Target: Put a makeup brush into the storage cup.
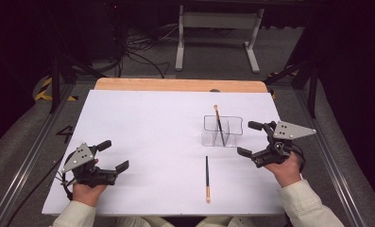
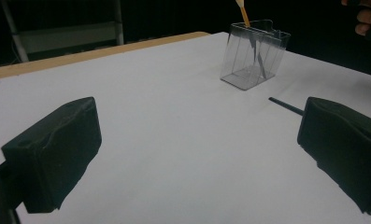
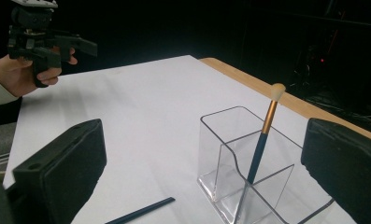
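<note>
Right gripper [image 1: 252,140] gaping beside the holder [image 1: 222,131], left gripper [image 1: 113,155] gaping too.
One brush [image 1: 218,124] stands inside; another brush [image 1: 207,177] lies on the table [image 1: 147,127].

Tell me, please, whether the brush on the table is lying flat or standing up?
Lying flat. The loose brush rests along the white table, in front of the clear holder, where another brush stands leaning.

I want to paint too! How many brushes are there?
2. One slim dark-handled brush with a gold band stands in the clear plastic holder; the other matching brush lies flat on the white table in front of it.
</note>
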